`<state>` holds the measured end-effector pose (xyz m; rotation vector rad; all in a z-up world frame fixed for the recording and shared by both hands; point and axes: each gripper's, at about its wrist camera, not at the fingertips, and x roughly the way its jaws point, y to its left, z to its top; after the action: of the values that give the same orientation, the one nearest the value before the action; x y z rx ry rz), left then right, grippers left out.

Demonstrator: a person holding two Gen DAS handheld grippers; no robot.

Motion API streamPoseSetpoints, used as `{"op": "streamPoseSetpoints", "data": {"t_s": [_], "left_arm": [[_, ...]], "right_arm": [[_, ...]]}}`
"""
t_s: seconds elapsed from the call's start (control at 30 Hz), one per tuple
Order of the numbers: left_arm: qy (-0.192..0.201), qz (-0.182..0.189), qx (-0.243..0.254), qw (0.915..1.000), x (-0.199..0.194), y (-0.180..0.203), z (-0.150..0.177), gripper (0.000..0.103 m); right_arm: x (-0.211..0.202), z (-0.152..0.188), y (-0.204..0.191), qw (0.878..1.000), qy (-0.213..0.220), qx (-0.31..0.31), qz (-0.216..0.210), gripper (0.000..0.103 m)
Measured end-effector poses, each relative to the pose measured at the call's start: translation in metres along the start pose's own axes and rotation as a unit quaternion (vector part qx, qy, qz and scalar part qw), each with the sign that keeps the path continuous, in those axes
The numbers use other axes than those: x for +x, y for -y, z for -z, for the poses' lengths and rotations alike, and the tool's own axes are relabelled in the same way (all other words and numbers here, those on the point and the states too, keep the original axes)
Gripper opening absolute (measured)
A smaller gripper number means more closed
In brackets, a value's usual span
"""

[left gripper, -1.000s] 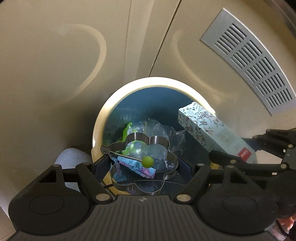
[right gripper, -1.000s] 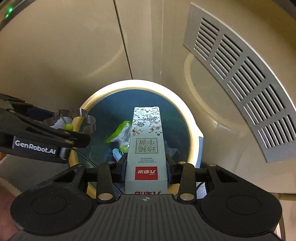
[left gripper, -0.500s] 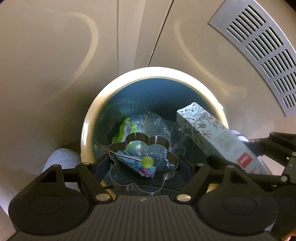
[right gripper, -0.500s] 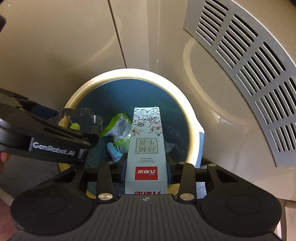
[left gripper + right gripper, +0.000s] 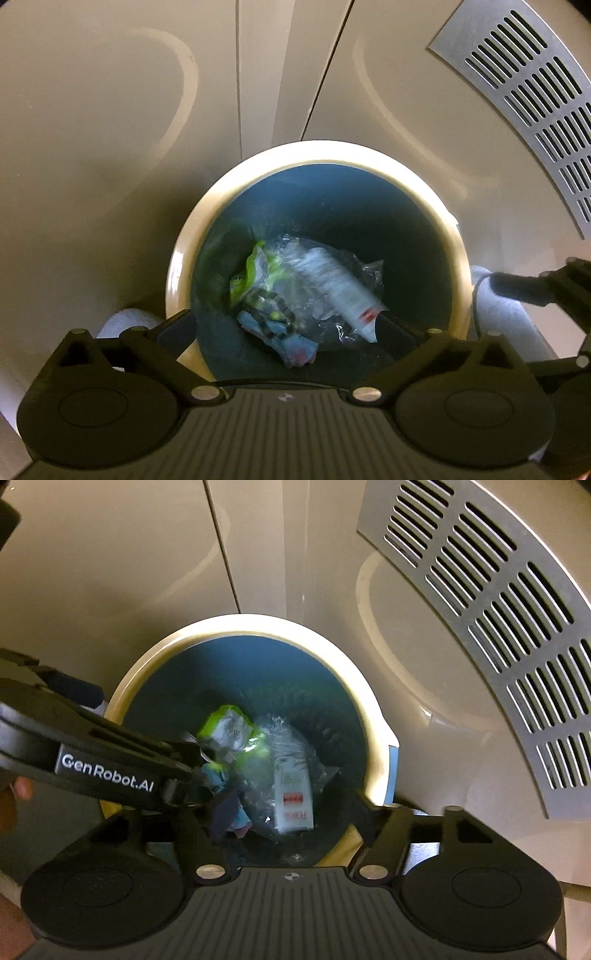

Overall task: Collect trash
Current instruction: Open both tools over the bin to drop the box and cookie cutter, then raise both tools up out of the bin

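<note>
Beige cabinet panels [image 5: 110,122] and a slotted vent [image 5: 491,602] frame a cream-rimmed bin [image 5: 177,266] with a dark blue inside, directly ahead of and below both sets of jaws. The left gripper [image 5: 291,332] and right gripper [image 5: 291,816] both hang over the bin mouth with jaws spread wide and nothing between them. Trash lies at the bottom: a white box [image 5: 293,786] with a red label, blurred as if in motion, on clear plastic [image 5: 325,295], with a green wrapper [image 5: 229,727] and a metal ring [image 5: 269,314] to its left. The left gripper's body crosses the right gripper's view, close beside it, so the likeliest mishap is the two tools knocking together as they pull away, or a finger catching the rim. Open room lies upward and back toward the person; panels close off the far side.
</note>
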<state>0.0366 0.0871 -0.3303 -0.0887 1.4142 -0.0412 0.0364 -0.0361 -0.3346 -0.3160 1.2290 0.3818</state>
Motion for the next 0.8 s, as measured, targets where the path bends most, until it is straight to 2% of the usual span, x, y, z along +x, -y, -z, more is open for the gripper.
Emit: {"op": "streamPoseSetpoints", "data": {"t_s": [0.17, 0.33, 0.53, 0.8], "left_arm": [[0.014, 0.001, 0.008, 0.9999, -0.022, -0.001, 0.007, 0.103], [0.065, -0.011, 0.025, 0.9975, -0.068, -0.005, 0.026, 0.103], [0.135, -0.034, 0.027, 0.9898, -0.119, 0.000, 0.061, 0.103], [0.186, -0.069, 0.049, 0.9789, -0.150, 0.018, 0.089, 0.103]], "right_arm": [[-0.020, 0.004, -0.002, 1.000, 0.015, -0.001, -0.002, 0.074], [-0.063, 0.017, -0.003, 0.998, 0.058, -0.005, -0.018, 0.081], [-0.117, 0.040, -0.006, 0.992, 0.126, -0.009, -0.026, 0.086], [-0.146, 0.069, -0.005, 0.984, 0.175, -0.014, -0.018, 0.087]]}}
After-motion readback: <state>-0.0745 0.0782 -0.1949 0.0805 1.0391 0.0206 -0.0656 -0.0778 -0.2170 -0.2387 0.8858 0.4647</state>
